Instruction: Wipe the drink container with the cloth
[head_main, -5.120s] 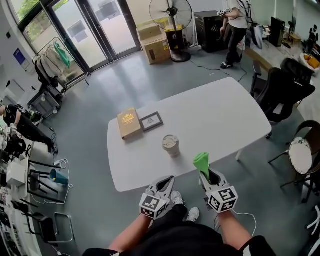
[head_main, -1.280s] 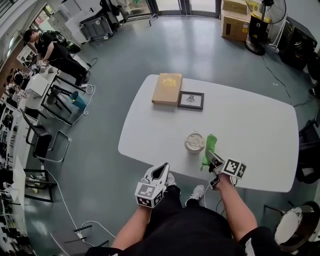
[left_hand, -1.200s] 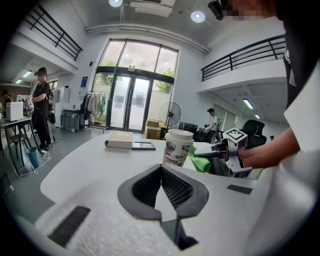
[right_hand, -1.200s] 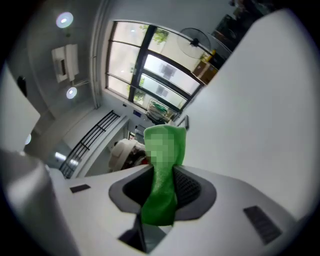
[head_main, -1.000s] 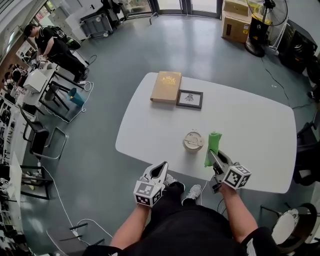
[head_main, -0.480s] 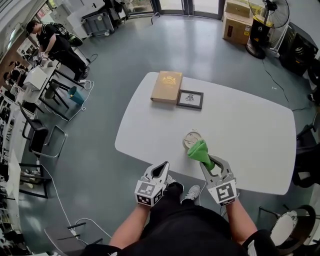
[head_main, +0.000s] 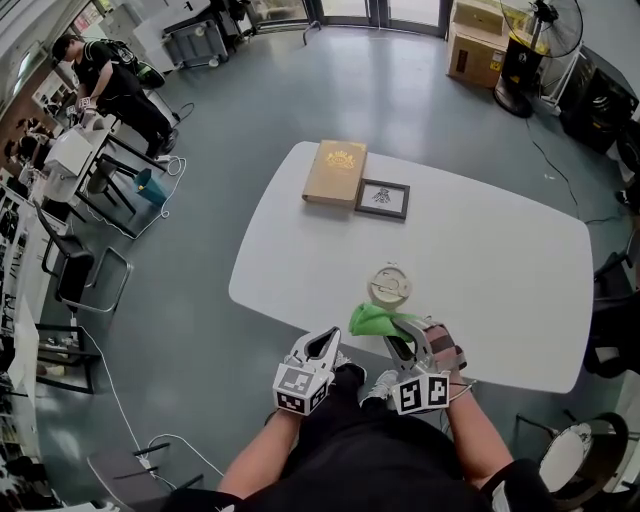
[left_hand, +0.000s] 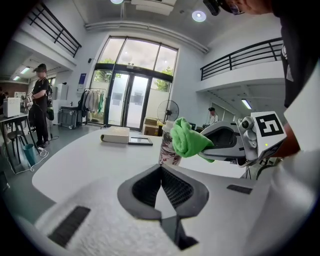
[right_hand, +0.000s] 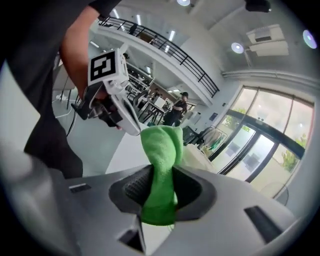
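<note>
Green folded cloth (head_main: 372, 319), pinched by the right gripper (head_main: 398, 338), sits just beside the lidded paper cup (head_main: 389, 286), upright on the white table (head_main: 480, 250). Left gripper (head_main: 328, 340), jaws pressed together on nothing, hovers at the table's near edge.

The cup (head_main: 389, 285) is a pale, lidded paper cup with a patterned wall. It stands upright on the white table (head_main: 500, 250), close to the near edge. The cloth (head_main: 372, 320) is bright green and bunched into a thick fold. It is pinched between the jaws of the right gripper (head_main: 399, 330) and sticks out past them, just beside the cup's near side. Contact cannot be told.
</note>
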